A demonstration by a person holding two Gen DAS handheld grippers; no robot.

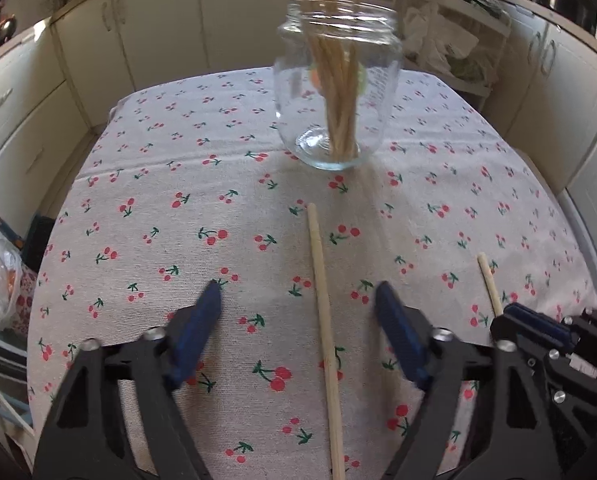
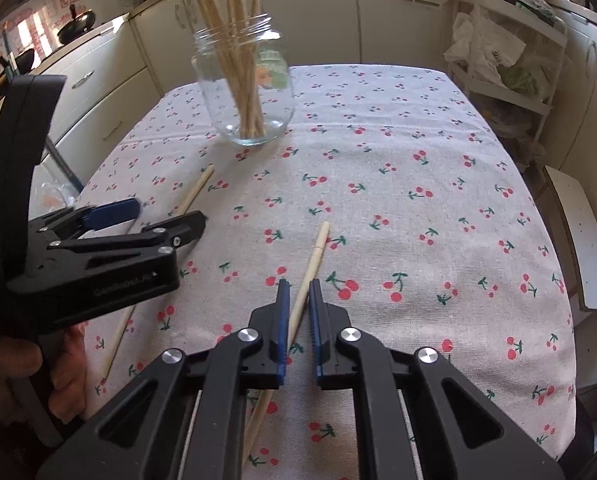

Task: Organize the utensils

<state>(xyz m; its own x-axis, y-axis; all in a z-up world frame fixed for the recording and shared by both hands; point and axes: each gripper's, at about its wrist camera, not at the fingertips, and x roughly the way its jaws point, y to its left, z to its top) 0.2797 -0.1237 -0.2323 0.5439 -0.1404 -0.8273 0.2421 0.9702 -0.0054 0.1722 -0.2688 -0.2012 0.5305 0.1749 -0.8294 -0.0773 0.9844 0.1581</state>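
Two loose chopsticks lie on the tabletop (image 1: 138,200), which has a cherry cloth on it. From my left camera, my left gripper (image 1: 298,294) has its jaws wide apart, and one chopstick (image 1: 323,320) lies between them, touching neither. The glass jar (image 1: 336,92) stands farther back, near the middle, with a bunch of chopsticks (image 1: 340,116) already standing in it. At the right edge I see the tip of the other chopstick (image 1: 489,284) going into my right gripper (image 1: 530,320).

From my right camera, my right gripper (image 2: 298,284) has its jaws close together around that chopstick (image 2: 312,264). I can see thin gaps beside the stick, so I think the jaws are closing but I cannot tell if they pinch it yet. My left gripper (image 2: 154,216) is off to the left, above the first chopstick (image 2: 196,190). The jar (image 2: 244,84) is far up on the left.

To do this well, I think I should squeeze the right jaws until the stick cannot slip. Then I should lift it straight up, tip it so one end points down, and drop it into the jar mouth slowly. I should stay clear of the sticks poking out, so the jar does not tip.
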